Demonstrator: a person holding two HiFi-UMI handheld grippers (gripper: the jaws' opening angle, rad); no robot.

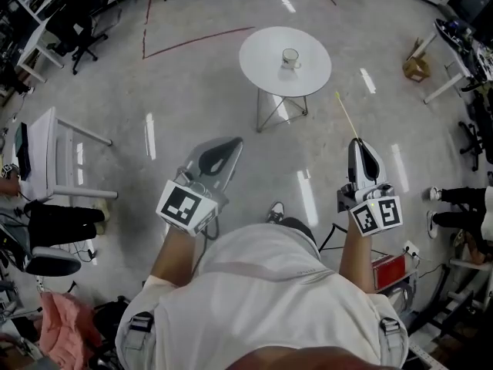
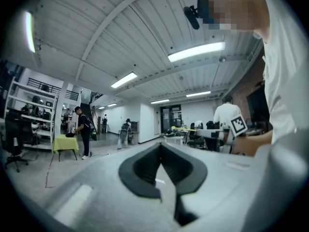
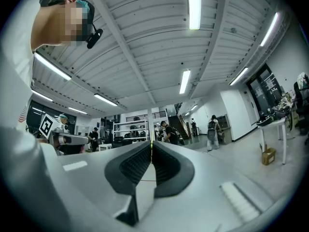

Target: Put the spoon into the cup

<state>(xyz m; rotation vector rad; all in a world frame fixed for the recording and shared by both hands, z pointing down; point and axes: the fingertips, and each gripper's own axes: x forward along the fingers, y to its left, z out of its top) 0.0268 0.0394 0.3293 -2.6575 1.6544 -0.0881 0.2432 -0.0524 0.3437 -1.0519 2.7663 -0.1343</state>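
A white cup [image 1: 290, 57] stands on a small round white table [image 1: 262, 60] some way ahead on the floor. My right gripper [image 1: 357, 142] is shut on a thin yellow spoon [image 1: 347, 116], whose long handle sticks out forward and to the left past the jaw tips. In the right gripper view the spoon [image 3: 151, 147] shows as a yellow sliver pinched between the closed pads. My left gripper [image 1: 233, 142] is held out level on the left, its jaws together with nothing in them; in the left gripper view the left gripper [image 2: 161, 146] has its tips meeting. Both grippers are well short of the table.
A white desk [image 1: 54, 153] stands at the left with an office chair [image 1: 77, 29] behind it. A red tape line [image 1: 192, 41] runs across the floor. A cardboard box [image 1: 416, 68] sits at the right, and a red box [image 1: 389, 270] lies near my right side.
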